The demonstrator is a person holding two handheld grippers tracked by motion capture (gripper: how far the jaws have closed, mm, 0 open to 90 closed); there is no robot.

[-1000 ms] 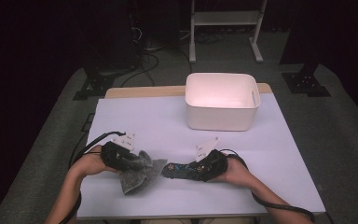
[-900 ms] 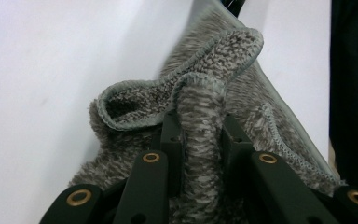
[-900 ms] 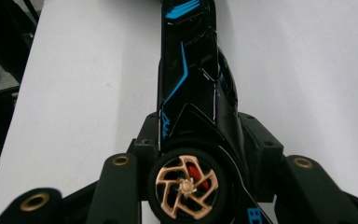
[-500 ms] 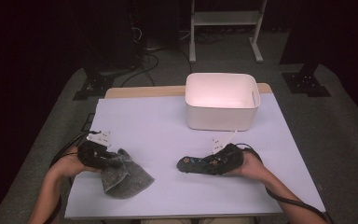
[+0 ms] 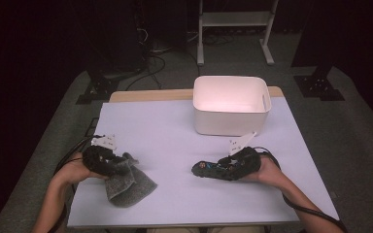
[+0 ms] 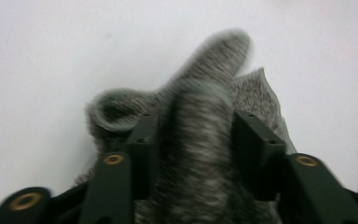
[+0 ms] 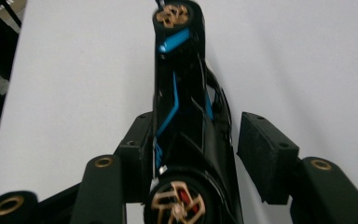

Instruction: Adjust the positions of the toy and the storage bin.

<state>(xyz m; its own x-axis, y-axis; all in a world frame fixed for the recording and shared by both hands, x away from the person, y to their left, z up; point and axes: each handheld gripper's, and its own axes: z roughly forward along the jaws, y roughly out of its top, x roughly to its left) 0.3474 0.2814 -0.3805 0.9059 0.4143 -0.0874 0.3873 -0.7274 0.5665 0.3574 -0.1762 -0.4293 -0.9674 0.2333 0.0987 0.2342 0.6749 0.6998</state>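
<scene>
Bench (image 5: 175,121): covered in a white sheet, carrying a bin, a cloth and a toy car.

Bin (image 5: 230,124): white, open-topped, at the far side right of centre. Empty as far as the high view shows. Well apart from both hands.

Cloth (image 5: 128,187): grey, crumpled, at the near left edge of the bench, partly under the left tongs (image 5: 121,167). Seen in the left gripper view as a bunched fold (image 6: 200,140) rising between the jaws.

Toy car (image 5: 201,169): black with blue trim and gold wheels, lying on the bench at near right, well apart from the cloth. Nose (image 7: 182,107) pointing away along the jaws.

Left tongs (image 6: 191,126): just been opening, now about a third open. Cloth slack between the pads, not pinched.

Right tongs (image 7: 191,130): just been opening, now near half open. Car between the jaws; clear gap at one pad, so judged released.

Step in hand, judged: letting go after a wipe of the car, both things set down apart.

Next move, judged: close again on the car's body, lift level, carry to the bin and lower inside. Needs a square grip across the narrow body to avoid a roll on the wheels.
</scene>
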